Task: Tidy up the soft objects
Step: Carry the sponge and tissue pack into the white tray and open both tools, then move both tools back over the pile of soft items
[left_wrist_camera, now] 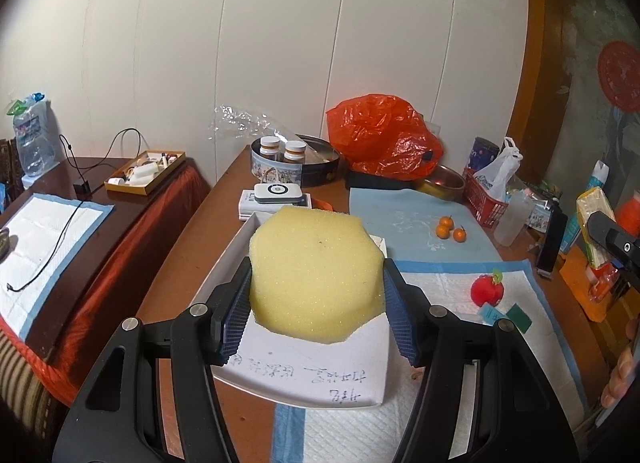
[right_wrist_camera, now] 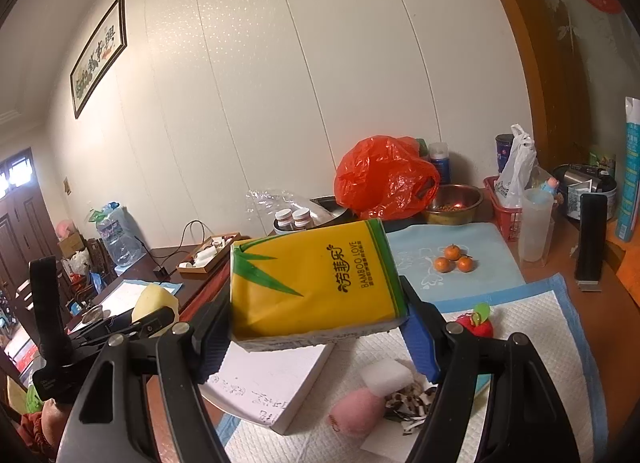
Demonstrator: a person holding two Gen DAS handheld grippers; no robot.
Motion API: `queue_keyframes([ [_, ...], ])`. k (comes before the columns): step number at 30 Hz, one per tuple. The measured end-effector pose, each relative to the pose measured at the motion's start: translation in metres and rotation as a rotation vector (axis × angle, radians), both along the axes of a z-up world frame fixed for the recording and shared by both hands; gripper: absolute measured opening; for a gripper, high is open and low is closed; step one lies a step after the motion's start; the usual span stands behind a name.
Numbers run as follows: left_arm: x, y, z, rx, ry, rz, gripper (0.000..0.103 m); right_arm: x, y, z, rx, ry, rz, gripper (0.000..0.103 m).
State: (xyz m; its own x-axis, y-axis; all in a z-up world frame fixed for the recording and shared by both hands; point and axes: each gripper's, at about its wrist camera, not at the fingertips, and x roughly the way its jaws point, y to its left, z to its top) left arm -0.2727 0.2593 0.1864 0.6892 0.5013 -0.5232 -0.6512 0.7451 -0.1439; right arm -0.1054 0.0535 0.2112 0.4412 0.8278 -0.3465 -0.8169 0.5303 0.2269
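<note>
A thick pale-yellow foam sponge with clipped corners (left_wrist_camera: 316,275) sits pinched between the blue ribbed pads of the left claw (left_wrist_camera: 316,303), whose jaws are spread wide to span it; the sponge is held above a shallow white cardboard box with handwriting on its side (left_wrist_camera: 304,375). That box is the landmark here. Just right of it and raised above its near corner, the right claw (right_wrist_camera: 316,327) clamps a yellow soft pack of tissues with green bamboo leaves printed on it (right_wrist_camera: 312,279), tilted, jaws closed against its two sides. Right of the box, on a white quilted pad with blue edging (right_wrist_camera: 540,343), lie a pink rounded puff (right_wrist_camera: 356,411), a white foam block (right_wrist_camera: 386,377) touching it, and a red plush apple with a green leaf (left_wrist_camera: 487,290). Beyond the box on the wooden counter (left_wrist_camera: 208,223) are three small oranges (left_wrist_camera: 449,227) on a pale blue mat, and farther back a crumpled orange plastic bag (left_wrist_camera: 384,139).
</note>
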Motion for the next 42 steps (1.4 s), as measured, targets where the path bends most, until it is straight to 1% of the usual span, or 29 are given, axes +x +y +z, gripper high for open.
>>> queue_keyframes([
  [3,0.0,0.009,0.001,0.014,0.011,-0.015,0.061,-0.002,0.009,-0.002,0.002,0.014,-0.008,0.074],
  [7,0.012,0.037,0.013,0.067,0.031,-0.039,0.061,-0.006,0.033,-0.005,-0.022,0.008,-0.005,0.074],
  [9,0.021,0.056,0.011,0.05,0.049,-0.045,0.061,-0.008,0.053,-0.008,-0.042,0.007,0.008,0.074],
  [10,0.025,0.066,0.006,0.025,0.062,-0.049,0.061,-0.009,0.061,-0.011,-0.052,0.01,0.016,0.074],
  [12,0.03,0.083,-0.013,-0.029,0.099,-0.058,0.061,-0.011,0.081,-0.02,-0.085,0.027,0.036,0.074],
  [14,0.034,0.091,-0.035,-0.059,0.138,-0.068,0.061,-0.011,0.094,-0.033,-0.124,0.044,0.037,0.074],
  [20,0.047,0.112,-0.098,-0.166,0.249,-0.083,0.061,-0.016,0.138,-0.091,-0.282,0.13,0.078,0.074],
  [21,0.048,0.113,-0.105,-0.173,0.262,-0.081,0.062,-0.018,0.145,-0.103,-0.318,0.144,0.084,0.074],
  [24,0.052,0.118,-0.125,-0.188,0.307,-0.078,0.062,-0.02,0.16,-0.131,-0.383,0.194,0.088,0.074],
  [27,0.052,0.125,-0.135,-0.209,0.32,-0.075,0.062,-0.022,0.173,-0.146,-0.418,0.217,0.089,0.074],
  [28,0.052,0.127,-0.137,-0.213,0.322,-0.077,0.063,-0.023,0.177,-0.146,-0.425,0.216,0.088,0.074],
  [30,0.05,0.13,-0.137,-0.209,0.32,-0.079,0.067,-0.026,0.181,-0.146,-0.43,0.207,0.082,0.075],
  [31,0.049,0.13,-0.136,-0.2,0.318,-0.074,0.07,-0.027,0.181,-0.146,-0.428,0.203,0.075,0.076],
  [32,0.047,0.132,-0.134,-0.195,0.31,-0.068,0.08,-0.026,0.182,-0.146,-0.424,0.204,0.071,0.083],
  [33,0.045,0.133,-0.132,-0.189,0.291,-0.059,0.087,-0.025,0.181,-0.145,-0.412,0.205,0.067,0.09],
  [34,0.041,0.134,-0.129,-0.189,0.257,-0.055,0.099,-0.026,0.182,-0.146,-0.404,0.198,0.056,0.095],
  [35,0.038,0.136,-0.127,-0.196,0.229,-0.058,0.103,-0.027,0.184,-0.145,-0.396,0.187,0.043,0.103],
  [36,0.035,0.138,-0.124,-0.2,0.208,-0.054,0.103,-0.028,0.182,-0.144,-0.388,0.176,0.03,0.103],
  [39,0.029,0.135,-0.114,-0.17,0.201,-0.012,0.103,-0.032,0.18,-0.139,-0.382,0.149,0.009,0.103],
  [42,0.022,0.13,-0.105,-0.157,0.183,-0.004,0.103,-0.034,0.175,-0.135,-0.356,0.138,-0.002,0.103],
])
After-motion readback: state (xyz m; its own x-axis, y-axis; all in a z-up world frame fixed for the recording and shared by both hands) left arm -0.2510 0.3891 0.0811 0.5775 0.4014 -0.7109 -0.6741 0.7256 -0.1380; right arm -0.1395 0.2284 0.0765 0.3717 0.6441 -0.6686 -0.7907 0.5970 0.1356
